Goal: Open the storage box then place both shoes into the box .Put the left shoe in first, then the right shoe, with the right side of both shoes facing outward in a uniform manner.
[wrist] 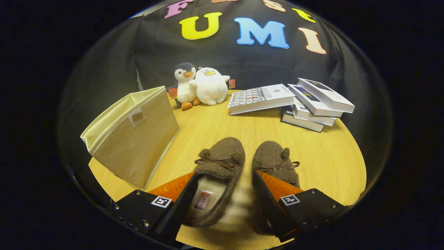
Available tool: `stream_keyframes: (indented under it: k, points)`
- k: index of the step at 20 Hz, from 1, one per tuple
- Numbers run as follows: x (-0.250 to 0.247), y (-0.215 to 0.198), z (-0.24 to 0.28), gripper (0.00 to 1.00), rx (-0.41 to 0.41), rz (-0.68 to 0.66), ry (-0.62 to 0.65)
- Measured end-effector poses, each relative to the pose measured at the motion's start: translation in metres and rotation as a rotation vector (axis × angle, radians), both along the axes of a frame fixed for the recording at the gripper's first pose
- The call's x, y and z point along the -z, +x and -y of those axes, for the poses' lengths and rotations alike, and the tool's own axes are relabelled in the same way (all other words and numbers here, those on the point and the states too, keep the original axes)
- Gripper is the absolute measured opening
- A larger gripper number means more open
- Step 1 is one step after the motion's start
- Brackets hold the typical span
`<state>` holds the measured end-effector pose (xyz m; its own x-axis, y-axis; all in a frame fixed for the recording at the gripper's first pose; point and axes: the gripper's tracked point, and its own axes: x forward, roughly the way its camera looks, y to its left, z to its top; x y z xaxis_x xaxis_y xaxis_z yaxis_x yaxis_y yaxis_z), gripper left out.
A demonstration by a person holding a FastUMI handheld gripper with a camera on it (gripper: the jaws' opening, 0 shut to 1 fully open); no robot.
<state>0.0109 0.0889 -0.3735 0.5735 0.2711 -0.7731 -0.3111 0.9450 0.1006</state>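
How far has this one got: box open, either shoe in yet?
Done: the box stands open on the table, nothing visibly in it. In hand: the claw is open around the left shoe, not yet clamped. Left: put that shoe in, then the right shoe, which sits beside it, right sides outward.

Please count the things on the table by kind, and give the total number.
Shoes: 2, left shoe, right shoe
Storage box: 1
Plush toys: 2, penguin, white one
Books: 5, one apart, four stacked
Total: 10
The gripper is open around the left shoe.
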Motion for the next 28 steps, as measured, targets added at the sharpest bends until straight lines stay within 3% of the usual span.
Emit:
stream_keyframes:
  k: [3,6,9,12,13,14,15,21,28]
  points:
    - [0.014,-0.004,0.005,0.94,0.009,-0.050,-0.023]
    - [0.028,0.000,0.006,0.69,0.029,-0.090,-0.033]
    - [0.037,0.001,-0.001,0.68,0.037,-0.150,-0.026]
    - [0.041,0.002,0.003,0.28,0.091,-0.186,-0.034]
    - [0.039,0.003,0.004,0.27,0.091,-0.194,-0.024]
    - [0.035,0.006,0.012,0.27,0.143,-0.188,-0.018]
    - [0.036,0.003,0.011,0.02,0.166,-0.231,0.005]
    - [0.013,0.012,0.004,0.01,0.312,-0.279,0.128]
    - [-0.049,0.033,-0.014,0.02,0.376,-0.236,0.239]
